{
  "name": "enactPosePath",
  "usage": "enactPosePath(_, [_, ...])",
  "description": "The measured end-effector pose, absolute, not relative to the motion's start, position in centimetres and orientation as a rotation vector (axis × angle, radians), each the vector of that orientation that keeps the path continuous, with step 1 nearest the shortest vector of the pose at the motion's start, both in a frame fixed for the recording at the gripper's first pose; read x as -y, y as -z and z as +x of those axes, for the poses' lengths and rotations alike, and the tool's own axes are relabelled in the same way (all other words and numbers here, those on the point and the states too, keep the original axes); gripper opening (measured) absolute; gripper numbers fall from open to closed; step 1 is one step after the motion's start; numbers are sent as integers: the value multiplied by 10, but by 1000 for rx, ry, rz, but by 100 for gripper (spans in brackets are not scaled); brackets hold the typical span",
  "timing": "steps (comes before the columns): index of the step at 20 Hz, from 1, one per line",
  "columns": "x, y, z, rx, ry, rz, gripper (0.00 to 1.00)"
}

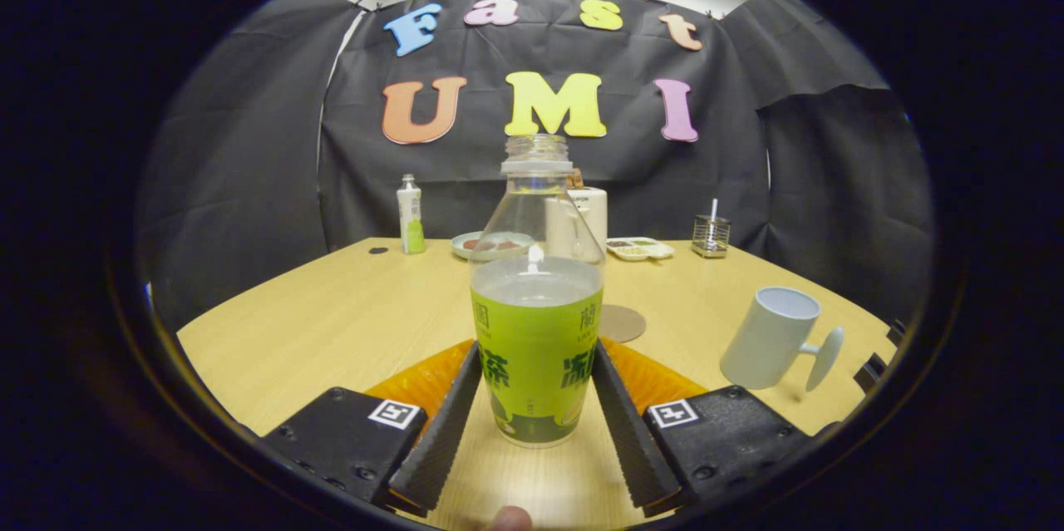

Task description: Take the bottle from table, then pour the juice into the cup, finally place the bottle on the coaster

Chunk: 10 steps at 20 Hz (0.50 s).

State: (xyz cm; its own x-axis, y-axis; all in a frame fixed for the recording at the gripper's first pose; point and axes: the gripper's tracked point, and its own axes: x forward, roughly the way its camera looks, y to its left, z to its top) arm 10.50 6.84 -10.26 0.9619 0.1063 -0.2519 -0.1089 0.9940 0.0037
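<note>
gripper view, entry by entry.

bottle (536,298): uncapped, upright, long axis vertical, green label round lower half, juice level near the label's top. stands dead centre between the two fingers, base apparently on the table (332,323); lifted or not, cannot tell.

hand-held gripper (536,423): fingers (440,423) angled inward, one along each side of the bottle's lower body, pads touching or very nearly touching the label. judged clenched on the bottle, both sides bearing; a hairline gap cannot be ruled out.

cup (769,337): white, handle outward, ahead and to the right of the fingers, well apart from the bottle. looks tilted, likely from lens bend. mouth open upward.

coaster (622,322): round, brownish, flat on the table just behind the bottle, slightly right, partly hidden by it. nearer than the cup.

beyond, along the far edge: small white-and-green bottle (410,225), plate (490,244), white box (588,219), tray (640,248), small holder with straw (711,234).

judgement: grasp stage. next move calls for a lift, then carry rightward and forward to the cup, then tip of the neck to the right over the rim. open neck, so risk of spilling if swung early.
</note>
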Motion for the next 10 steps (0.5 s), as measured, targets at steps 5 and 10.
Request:
enactPosePath(5, [-69, 92, 103, -261, -128, 77, 81])
enactPosePath(10, [-68, 61, 101, -245, -169, 212, 79])
